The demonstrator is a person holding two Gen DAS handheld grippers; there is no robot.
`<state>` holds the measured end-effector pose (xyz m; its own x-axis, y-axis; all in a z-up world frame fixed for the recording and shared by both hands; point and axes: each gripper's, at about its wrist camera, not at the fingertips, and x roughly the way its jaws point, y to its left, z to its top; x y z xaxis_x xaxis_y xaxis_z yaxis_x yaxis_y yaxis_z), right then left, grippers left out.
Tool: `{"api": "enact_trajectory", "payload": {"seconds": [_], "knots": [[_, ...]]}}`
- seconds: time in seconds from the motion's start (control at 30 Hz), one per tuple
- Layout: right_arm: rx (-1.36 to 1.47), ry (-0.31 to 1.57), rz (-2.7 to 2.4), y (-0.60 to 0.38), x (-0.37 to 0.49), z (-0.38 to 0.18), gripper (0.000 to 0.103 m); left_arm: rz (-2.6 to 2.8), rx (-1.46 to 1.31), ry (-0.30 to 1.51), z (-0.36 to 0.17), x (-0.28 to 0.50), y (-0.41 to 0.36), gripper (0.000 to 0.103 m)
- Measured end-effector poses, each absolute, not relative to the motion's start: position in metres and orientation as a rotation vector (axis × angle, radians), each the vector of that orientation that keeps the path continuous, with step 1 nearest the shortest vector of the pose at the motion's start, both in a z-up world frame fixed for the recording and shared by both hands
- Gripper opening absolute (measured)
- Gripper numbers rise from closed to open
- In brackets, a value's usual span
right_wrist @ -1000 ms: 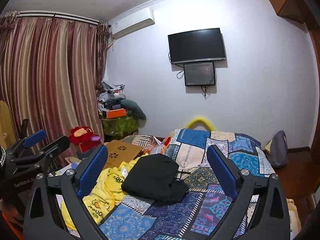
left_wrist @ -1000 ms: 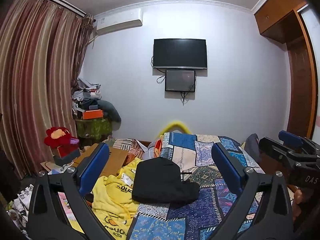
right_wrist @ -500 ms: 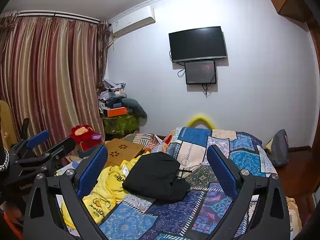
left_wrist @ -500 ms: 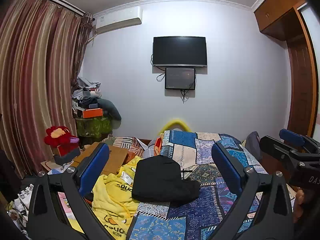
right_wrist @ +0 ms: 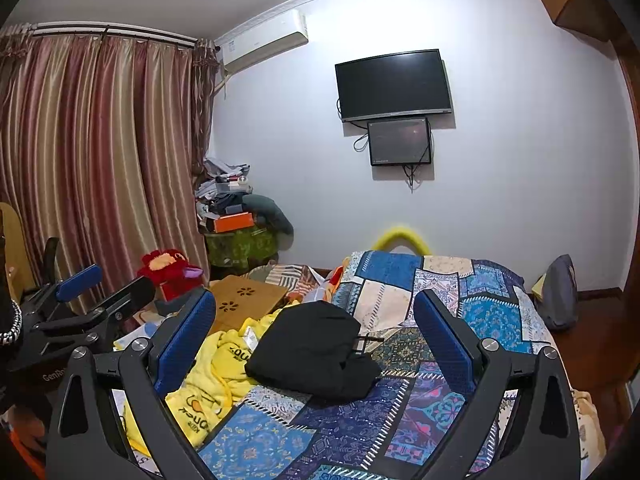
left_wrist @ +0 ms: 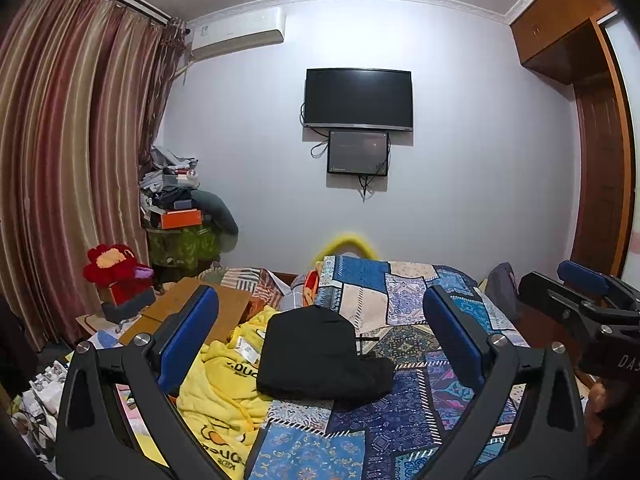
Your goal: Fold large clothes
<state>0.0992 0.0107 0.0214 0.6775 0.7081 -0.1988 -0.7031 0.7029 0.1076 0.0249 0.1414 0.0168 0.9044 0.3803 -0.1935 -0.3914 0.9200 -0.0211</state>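
A folded black garment [left_wrist: 320, 356] lies on the patchwork bedspread [left_wrist: 404, 300], also in the right wrist view [right_wrist: 316, 352]. A crumpled yellow garment [left_wrist: 224, 392] with black print lies left of it, also in the right wrist view [right_wrist: 208, 376]. My left gripper [left_wrist: 320, 332] is open and empty, held above the bed short of the black garment. My right gripper [right_wrist: 316, 328] is open and empty, likewise held above and short of it. Each gripper shows at the side of the other's view: the right one [left_wrist: 576, 304], the left one [right_wrist: 80, 304].
A wooden lap tray [right_wrist: 244, 300] and a red plush toy [left_wrist: 116, 268] sit left of the bed. A cluttered green stand [left_wrist: 184, 236] is in the corner by the curtains [left_wrist: 60, 160]. A grey bag [right_wrist: 560, 292] stands right of the bed. A TV [left_wrist: 358, 98] hangs on the far wall.
Both views have shifted slightly, with the room sitting a little higher in frame. The garments have not moved and both grippers stay open.
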Motion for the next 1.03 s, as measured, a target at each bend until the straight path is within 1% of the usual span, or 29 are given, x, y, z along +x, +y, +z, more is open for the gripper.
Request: {"api": "enact_trajectory", "payload": {"seconds": [1.03], "knots": [[0.021, 0.248, 0.774, 0.0173, 0.0987, 0.0224, 0.099, 0.375, -0.061, 0.215, 0.0112, 0.0303, 0.1330, 0.103]]}}
